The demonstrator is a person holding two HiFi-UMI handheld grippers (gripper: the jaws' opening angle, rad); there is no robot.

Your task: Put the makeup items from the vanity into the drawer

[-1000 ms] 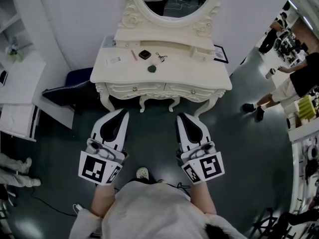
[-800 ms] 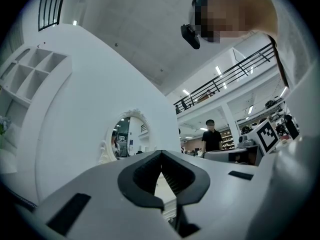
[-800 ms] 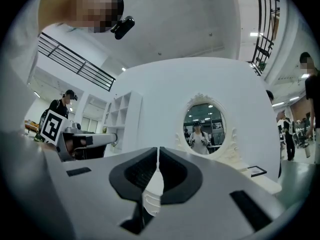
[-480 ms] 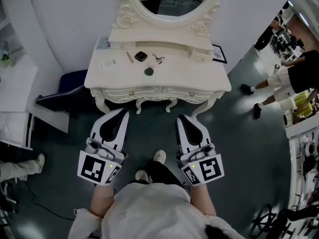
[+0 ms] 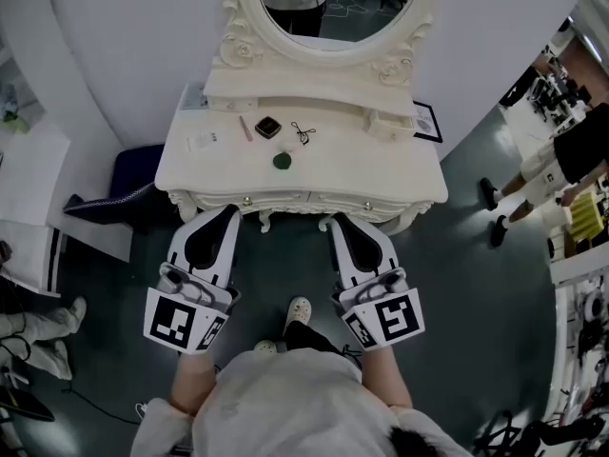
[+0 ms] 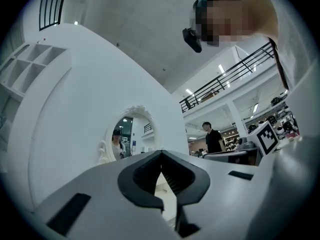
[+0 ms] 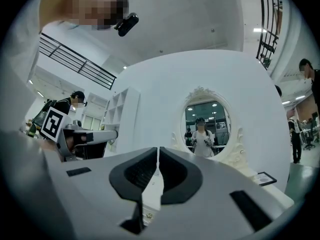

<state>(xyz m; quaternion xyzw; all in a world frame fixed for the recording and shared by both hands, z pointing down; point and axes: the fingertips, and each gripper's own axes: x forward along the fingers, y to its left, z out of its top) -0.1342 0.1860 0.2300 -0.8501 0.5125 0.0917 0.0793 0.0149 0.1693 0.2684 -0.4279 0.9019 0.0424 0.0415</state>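
The cream vanity [image 5: 409, 174] stands ahead, with an oval mirror [image 5: 333, 8] above it. On its top lie a black compact [image 5: 267, 127], a pink stick [image 5: 244, 128], a thin wire clip [image 5: 304, 133], a dark green round item [image 5: 281, 161] and a white card [image 5: 203, 142]. Two drawer fronts with small knobs [image 5: 248, 201] are closed. My left gripper [image 5: 228, 213] and right gripper [image 5: 335, 223] hover just before the vanity's front edge, both shut and empty. The left gripper [image 6: 161, 154] and the right gripper [image 7: 158, 151] each face the mirror [image 7: 206, 129] with jaws together.
A small cream box [image 5: 385, 122] and a framed picture [image 5: 426, 120] sit at the vanity's right end. A dark blue seat [image 5: 128, 174] and white shelving [image 5: 29, 188] are at the left. People stand at the right [image 5: 561, 160]. My shoes [image 5: 298, 309] are on the dark floor.
The vanity has come closer as the person stepped forward. Both gripper tips now reach its front edge. Both grippers stay shut.
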